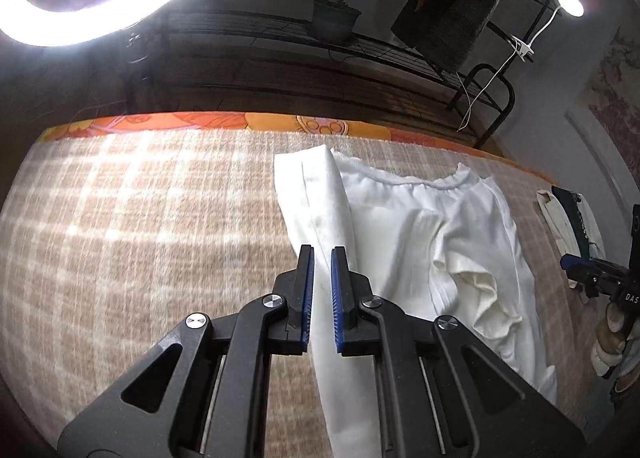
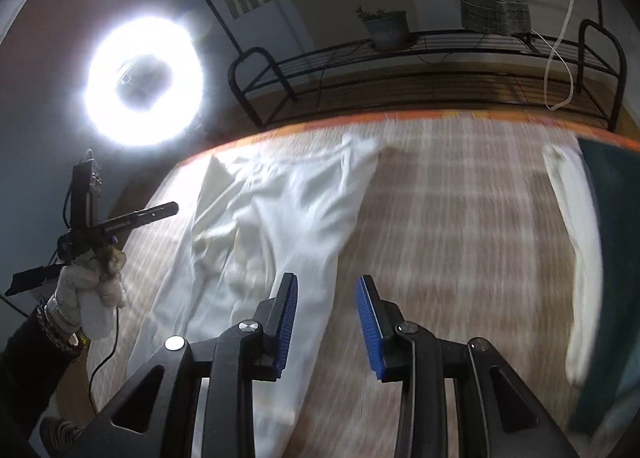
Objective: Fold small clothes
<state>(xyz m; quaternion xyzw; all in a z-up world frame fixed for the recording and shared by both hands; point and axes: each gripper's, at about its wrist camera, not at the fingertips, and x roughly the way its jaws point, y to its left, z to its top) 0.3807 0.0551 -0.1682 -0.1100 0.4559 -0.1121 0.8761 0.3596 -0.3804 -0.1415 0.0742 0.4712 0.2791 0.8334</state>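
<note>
1. A white cotton garment (image 1: 452, 242) with a gathered elastic waistband is lying on the beige-and-white checked bed cover (image 1: 140, 218). It's pretty rumpled in the middle, and the waistband end points toward the far edge of the bed.
2. The left gripper (image 1: 322, 254) has one long white strip of that garment running right between its blue-padded fingers (image 1: 309, 290). The jaws sit close together on either side of the cloth, but a slim gap shows, so I honestly can't tell whether it's pinching or the cloth just lies in the gap.
3. The right gripper (image 2: 326, 282) hangs over the bed cover with its jaws spread wide, nothing between them. Its left finger sits over the edge of the garment's leg, and the right one is over bare checked cover.
4. Off to the right side of the bed there's a folded cream-and-dark-green cloth pile (image 2: 580, 250), well apart from the white garment.
5. A glowing round ring light (image 2: 142, 82) stands past the bed's far-left corner, and a grey flower pot with a small plant (image 2: 386, 28) sits on a black metal rack (image 2: 440, 70) behind the bed.
6. The person's gloved left hand (image 2: 94, 294) is gripping its tool's handle.
</note>
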